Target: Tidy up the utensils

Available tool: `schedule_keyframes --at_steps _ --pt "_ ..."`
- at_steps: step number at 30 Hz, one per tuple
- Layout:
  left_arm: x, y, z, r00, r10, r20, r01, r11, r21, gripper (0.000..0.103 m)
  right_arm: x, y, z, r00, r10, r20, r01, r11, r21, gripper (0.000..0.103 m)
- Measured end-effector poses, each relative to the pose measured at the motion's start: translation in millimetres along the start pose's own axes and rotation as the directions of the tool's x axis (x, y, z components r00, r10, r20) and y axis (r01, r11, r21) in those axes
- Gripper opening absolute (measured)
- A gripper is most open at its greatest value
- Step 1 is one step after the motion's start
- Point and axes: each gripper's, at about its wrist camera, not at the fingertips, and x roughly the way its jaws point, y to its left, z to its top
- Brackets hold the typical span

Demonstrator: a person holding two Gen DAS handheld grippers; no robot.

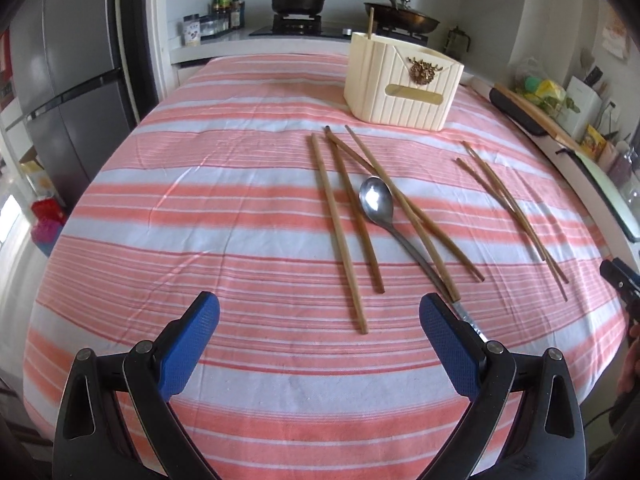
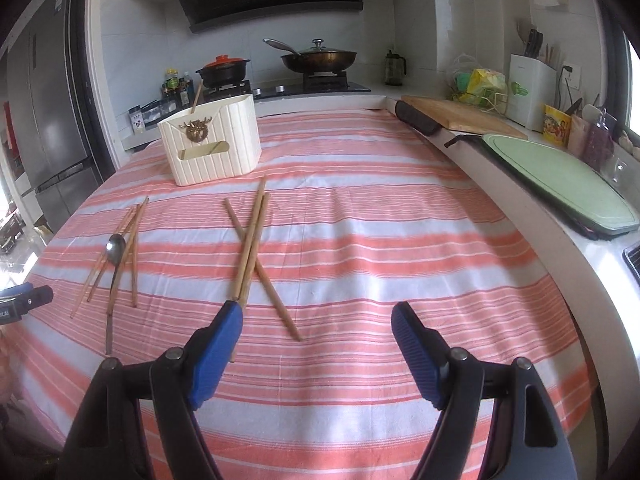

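Striped tablecloth (image 1: 180, 208), woven cotton look, salmon and white bands with soft creases, covers the whole table. Grey metal fridge (image 1: 68, 80) stands at the far left, smooth doors.

Cream utensil holder (image 1: 402, 80) sits at the far side of the cloth: ribbed plastic walls, rounded corners, brass ornament and a gold slot plate on the front. One wooden chopstick (image 1: 371, 21) stands upright in it.

Left gripper (image 1: 320, 324) has black plastic arms and blue textured pads, jaws wide apart, nothing between them, hovering over bare cloth. Right gripper (image 2: 318, 330) is the same build with ribbed blue pads, jaws also spread wide and holding nothing; its left pad lies just beside the near ends of a chopstick pair (image 2: 250, 248).

Four loose wooden chopsticks (image 1: 340, 236) lie ahead of the left gripper, thin straight brown sticks, some crossing. A steel spoon (image 1: 376, 202), shiny oval bowl and slim curved handle, lies among them, handle end near the left gripper's right pad. A third stick (image 2: 264, 276) crosses under the right-hand pair.
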Motion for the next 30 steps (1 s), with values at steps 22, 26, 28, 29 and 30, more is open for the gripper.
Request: schedule_keyframes --at_steps 22,26,28,29,30 --pt "8.8 13.7 -2.4 0.999 0.029 -0.03 -0.03 0.999 -0.036 0.1 95.2 45.6 25.4 0.935 0.18 -0.304 -0.182 0.983 0.021 0.014" --pt "10.1 19.1 -5.1 0.999 0.034 -0.031 -0.035 0.998 -0.051 0.1 86.4 19.6 33.2 0.947 0.199 -0.251 -0.171 0.977 0.13 0.013" --pt "13.1 21.0 -5.8 0.999 0.032 -0.037 -0.034 0.998 -0.061 0.1 83.3 3.1 36.5 0.959 0.173 -0.223 -0.135 0.975 0.174 0.013" --pt "14.8 21.0 -5.8 0.999 0.03 -0.041 -0.032 0.998 -0.063 0.1 82.7 -5.8 37.0 0.964 0.154 -0.217 -0.114 0.976 0.187 0.013" --pt "16.3 21.1 -5.9 0.999 0.028 -0.045 -0.031 0.998 -0.062 0.1 83.9 -14.1 37.6 0.967 0.133 -0.219 -0.089 0.976 0.198 0.013"
